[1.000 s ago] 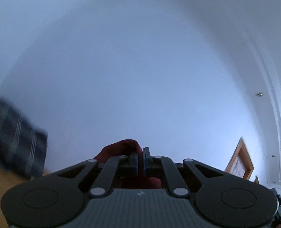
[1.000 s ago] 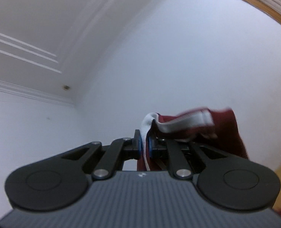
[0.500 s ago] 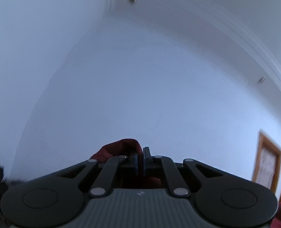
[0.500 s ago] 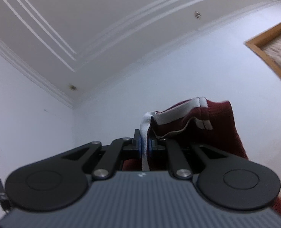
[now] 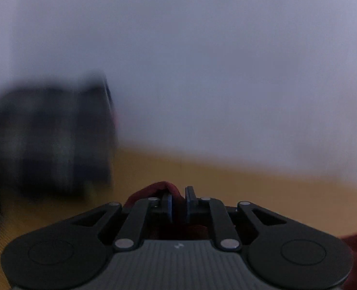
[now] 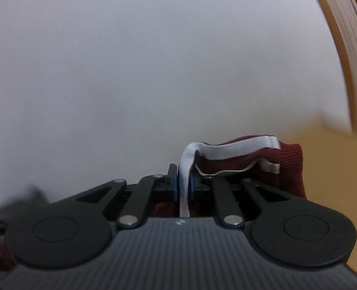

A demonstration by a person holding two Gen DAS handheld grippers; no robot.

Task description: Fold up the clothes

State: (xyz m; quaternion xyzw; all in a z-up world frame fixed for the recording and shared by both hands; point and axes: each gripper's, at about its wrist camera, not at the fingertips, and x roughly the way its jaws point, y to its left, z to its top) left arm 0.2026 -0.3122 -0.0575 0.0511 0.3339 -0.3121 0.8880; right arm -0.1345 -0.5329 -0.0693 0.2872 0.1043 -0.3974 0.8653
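1. The left gripper (image 5: 178, 199) tilts downward; its jaws have just been opening, a gap showing, cloth (image 5: 154, 189) between them.
2. The right gripper (image 6: 183, 183) pinches cloth (image 6: 250, 159), its jaws having eased slightly.

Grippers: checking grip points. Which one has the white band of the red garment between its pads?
The right gripper: the white band runs down between its pads. The left gripper, jaws just opening, has only plain red cloth there.

Plain white wall (image 5: 202, 60) fills most of both views. Blurred dark, striped shape (image 5: 50, 145) at left on yellowish wood surface (image 5: 250, 183). Wooden frame (image 6: 342, 48) at right edge of right-wrist view.
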